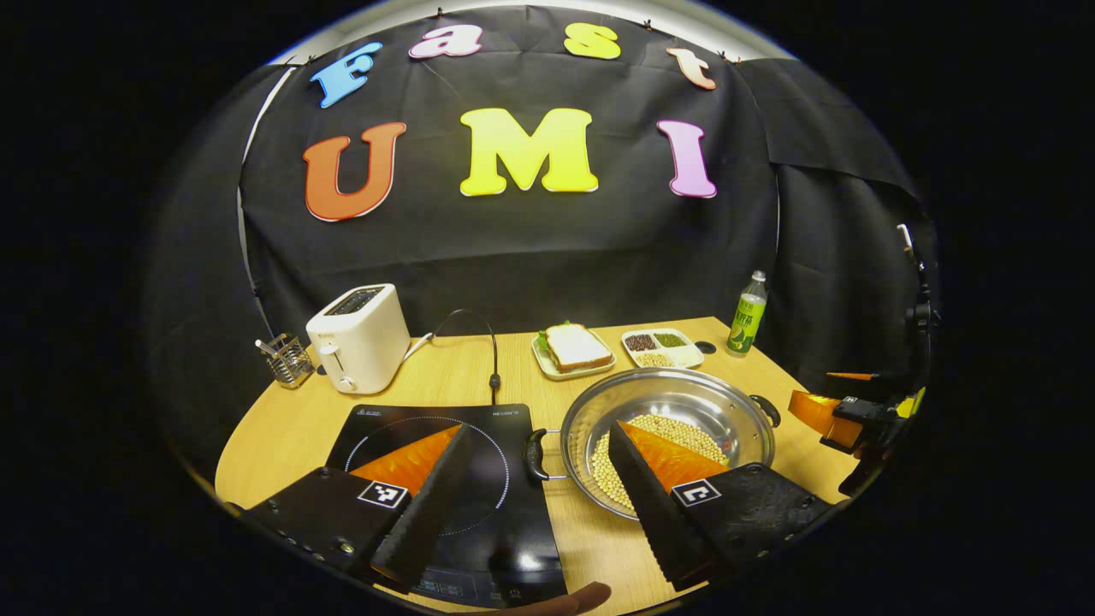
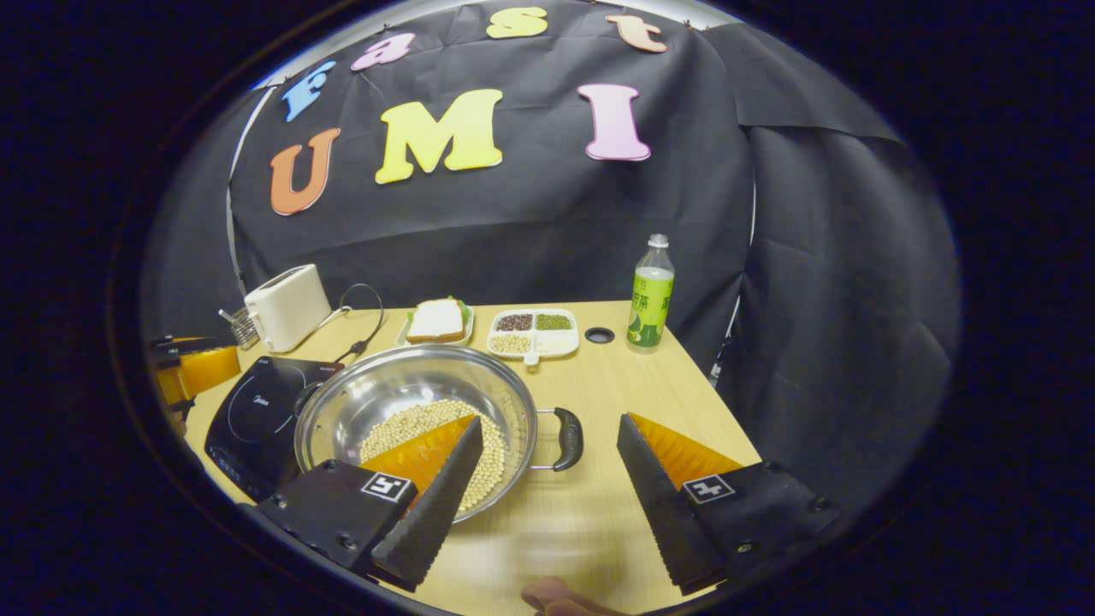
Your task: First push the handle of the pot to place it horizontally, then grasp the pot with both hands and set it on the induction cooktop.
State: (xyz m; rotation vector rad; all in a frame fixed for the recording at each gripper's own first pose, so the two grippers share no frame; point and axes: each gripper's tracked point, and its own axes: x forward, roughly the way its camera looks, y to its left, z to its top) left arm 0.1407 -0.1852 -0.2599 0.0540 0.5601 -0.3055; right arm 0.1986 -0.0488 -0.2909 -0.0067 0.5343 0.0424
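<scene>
A steel pot [image 1: 670, 382] with soybeans in it stands on the wooden table just right of the black induction cooktop [image 1: 500, 513]. My left gripper [image 1: 539, 466] is open and straddles the pot's left black handle [image 1: 535, 453], one finger over the cooktop and the other over the beans. In the right gripper view, my right gripper [image 2: 547, 470] is open around the pot's right handle [image 2: 566, 438], beside the pot [image 2: 402, 372] and the cooktop [image 2: 257, 415]. Each gripper also appears far off in the other's view: the right gripper [image 1: 855, 419] and the left gripper [image 2: 188, 368].
A white toaster [image 1: 359, 338] with its cord, a wire utensil holder [image 1: 289, 359], a sandwich plate [image 1: 573, 349], a divided tray of beans [image 1: 663, 346] and a green bottle [image 1: 747, 315] line the table's back. Bare table [image 2: 667, 385] lies right of the pot.
</scene>
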